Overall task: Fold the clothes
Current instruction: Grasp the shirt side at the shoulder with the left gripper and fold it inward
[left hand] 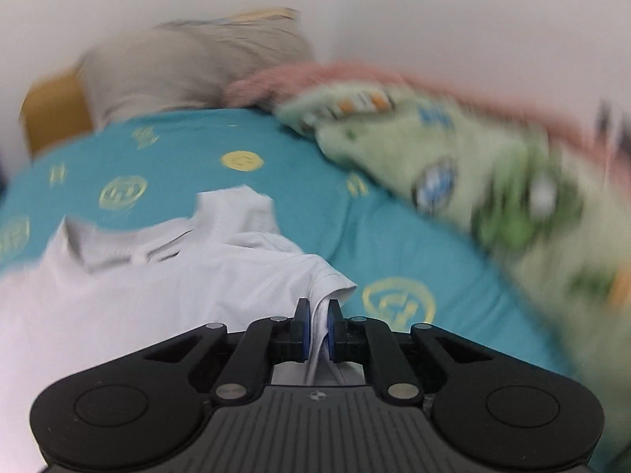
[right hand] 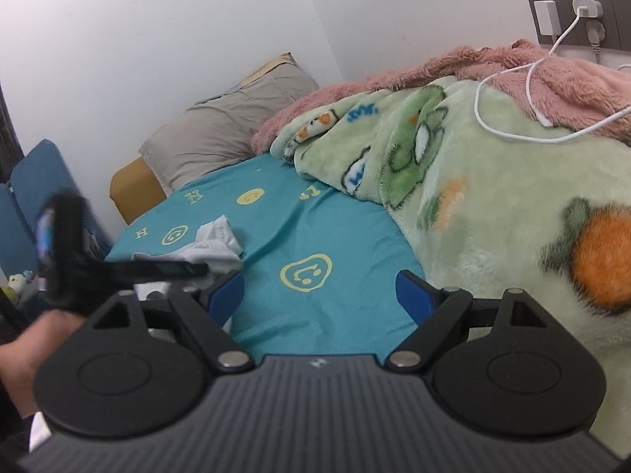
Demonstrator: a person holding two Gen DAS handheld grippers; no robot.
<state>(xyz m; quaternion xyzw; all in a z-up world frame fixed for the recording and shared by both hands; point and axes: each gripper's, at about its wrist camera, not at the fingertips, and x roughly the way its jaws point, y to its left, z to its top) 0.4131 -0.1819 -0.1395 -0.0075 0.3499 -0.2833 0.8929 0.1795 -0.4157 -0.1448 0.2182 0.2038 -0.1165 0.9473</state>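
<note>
A white garment (left hand: 165, 276) lies crumpled on the teal bedsheet (left hand: 276, 165). My left gripper (left hand: 318, 315) is shut on a fold of the white garment, which hangs between its blue pads. In the right wrist view the garment (right hand: 215, 242) shows at the left, partly behind the blurred left gripper (right hand: 130, 270). My right gripper (right hand: 319, 295) is open and empty above the teal sheet (right hand: 315, 236), to the right of the garment.
A green cartoon blanket (right hand: 493, 197) and a pink fluffy blanket (right hand: 512, 71) are heaped on the right of the bed. A grey pillow (right hand: 224, 126) lies at the head by the wall. A white charger cable (right hand: 524, 90) trails over the blankets. Blue seating (right hand: 27, 197) stands left.
</note>
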